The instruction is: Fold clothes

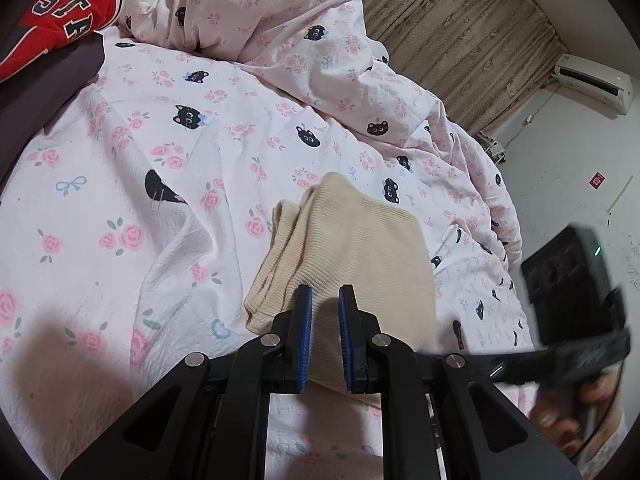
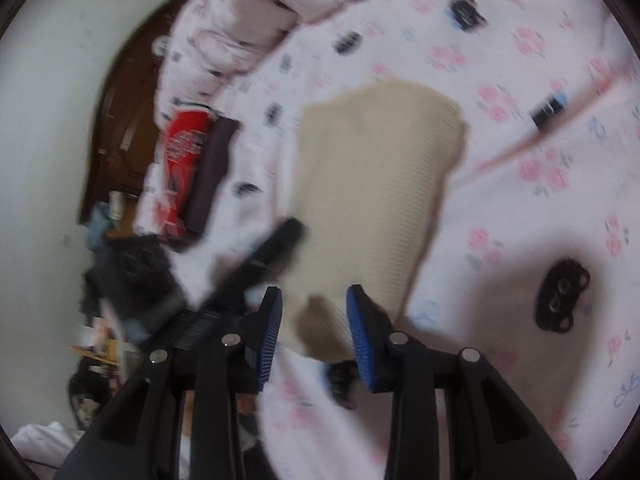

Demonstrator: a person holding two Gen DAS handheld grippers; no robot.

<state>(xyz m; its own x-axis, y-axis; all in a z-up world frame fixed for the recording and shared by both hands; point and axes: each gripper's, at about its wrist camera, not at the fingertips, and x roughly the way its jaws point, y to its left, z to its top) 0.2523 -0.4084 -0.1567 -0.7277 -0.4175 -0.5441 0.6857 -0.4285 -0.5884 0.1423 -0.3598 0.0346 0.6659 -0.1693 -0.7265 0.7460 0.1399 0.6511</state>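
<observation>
left wrist view: the left gripper [image 1: 324,300] hangs over a folded beige ribbed garment [image 1: 352,248] lying on the bed [image 1: 120,200]; its jaws stand with a narrow gap, nothing pinched between them, the tips just above the near edge of the cloth; the bed sheet is pink-white with roses and black cat faces; a red top with white letters [image 1: 60,12] lies far off at the upper left, on a dark cloth [image 1: 52,84]; the right gripper [image 1: 576,300] shows blurred at the right edge (a hand [image 1: 568,412] beneath it); right wrist view, blurred: the right gripper's jaws are spread wider, empty, over the garment's near corner; a rumpled quilt [image 1: 280,20] lies beyond.
</observation>
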